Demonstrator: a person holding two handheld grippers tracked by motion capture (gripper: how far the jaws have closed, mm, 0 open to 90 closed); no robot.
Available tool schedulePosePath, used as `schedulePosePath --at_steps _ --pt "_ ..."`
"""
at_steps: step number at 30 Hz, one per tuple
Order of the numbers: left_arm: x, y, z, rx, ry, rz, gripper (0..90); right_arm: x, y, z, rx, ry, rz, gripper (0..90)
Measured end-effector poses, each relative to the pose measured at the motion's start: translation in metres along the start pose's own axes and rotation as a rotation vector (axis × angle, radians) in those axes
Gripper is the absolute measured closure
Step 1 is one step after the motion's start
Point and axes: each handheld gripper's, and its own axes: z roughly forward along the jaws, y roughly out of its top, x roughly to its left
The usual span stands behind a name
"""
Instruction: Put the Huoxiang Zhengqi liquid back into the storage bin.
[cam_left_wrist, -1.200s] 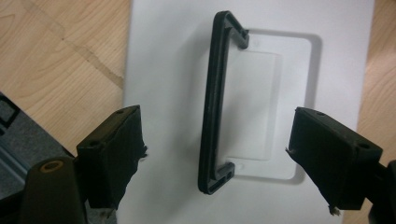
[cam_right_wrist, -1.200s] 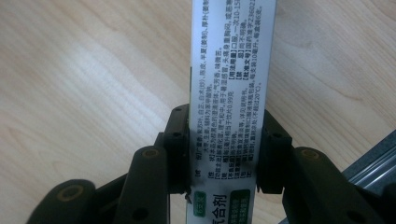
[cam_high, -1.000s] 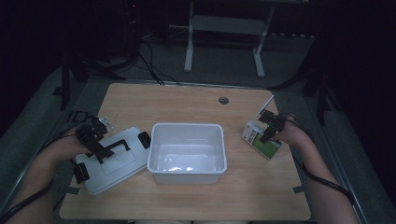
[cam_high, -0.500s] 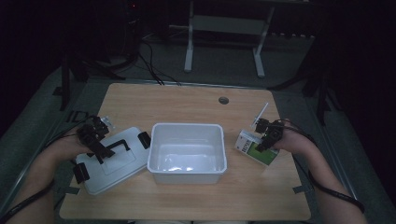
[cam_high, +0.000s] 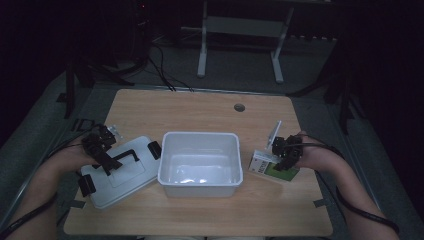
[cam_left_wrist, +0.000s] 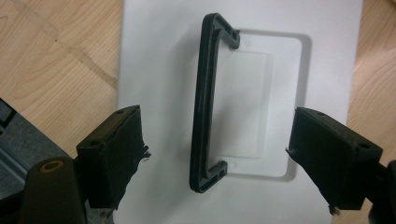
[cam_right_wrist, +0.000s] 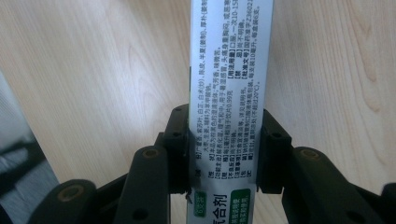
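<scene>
While the wooden table (cam_high: 200, 107) takes up the middle of the high view, you have a white tub (cam_high: 199, 163) standing open just below its centre, with bare wood showing behind it toward the top of the frame. To the left of the tub, at the lower left of that view, the white lid (cam_high: 120, 174) lies flat on the table, one of its black clips close to the tub's left wall. Your left gripper (cam_high: 100, 146) hangs over the lid's black handle (cam_high: 120, 157); in the left gripper view the handle (cam_left_wrist: 205, 107) runs up the middle of the frame between the two jaws, which stand wide apart and touch neither it nor the lid (cam_left_wrist: 159, 56), so that claw is open and empty. At the right of the high view, just beside the tub's right wall, your right gripper (cam_high: 283, 155) holds a small green and white box (cam_high: 270, 166), which sits low over the table edge of the tub side; whether it rests on the wood you cannot tell from there. In the right gripper view the box (cam_right_wrist: 229, 70) rises from the bottom centre, printed side toward the camera, and both jaws press flat on its two long sides, so that claw is closed on the box above the wood.
</scene>
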Motion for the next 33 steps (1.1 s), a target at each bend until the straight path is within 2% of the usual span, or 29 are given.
schedulePosePath --at_steps 1,2,5,10,11,12,13,14,20,26,28,30,33 --pt "0.000 0.000 0.000 -0.002 0.001 0.001 17.9 0.004 0.000 -0.002 0.028 0.007 -0.021 63.5" --pt "0.000 0.000 -0.001 -0.004 0.002 0.000 17.9 0.006 0.000 -0.005 0.032 0.022 -0.036 63.5" --pt "-0.001 0.000 -0.001 -0.002 0.005 0.000 17.9 0.009 -0.001 -0.010 0.023 0.037 -0.050 63.5" --pt "-0.001 0.000 -0.002 -0.001 0.006 0.000 17.9 0.015 -0.002 -0.026 0.018 0.026 -0.082 63.4" --pt "-0.001 0.000 -0.001 -0.001 0.004 0.001 17.9 0.015 -0.002 -0.026 0.018 0.026 -0.082 63.4" --pt "-0.001 0.001 -0.001 0.003 0.004 0.004 17.9 0.017 -0.002 -0.034 0.011 0.013 -0.077 63.4" --pt "-0.001 0.001 -0.001 0.003 0.004 0.004 17.9 0.017 -0.002 -0.034 0.011 0.013 -0.077 63.4" --pt "-0.001 0.001 0.000 0.001 0.002 0.002 17.9 0.020 -0.002 -0.041 0.008 0.010 -0.078 63.5" --pt "-0.002 0.001 -0.002 0.010 0.007 0.009 17.9 0.027 -0.001 -0.062 0.012 0.011 -0.056 63.6" --pt "-0.002 0.000 -0.006 0.006 0.013 0.007 17.9 0.034 0.006 -0.085 -0.032 0.004 -0.071 63.5" --pt "-0.002 0.000 -0.006 0.005 0.013 0.006 17.9 0.036 0.009 -0.091 -0.039 0.004 -0.070 63.5" --pt "-0.002 0.000 -0.006 0.002 0.012 0.004 17.9 0.037 0.013 -0.098 -0.045 0.002 -0.047 63.5" --pt "-0.002 0.001 -0.007 0.004 0.012 0.005 17.9 0.038 0.018 -0.106 -0.054 -0.019 -0.056 63.5"
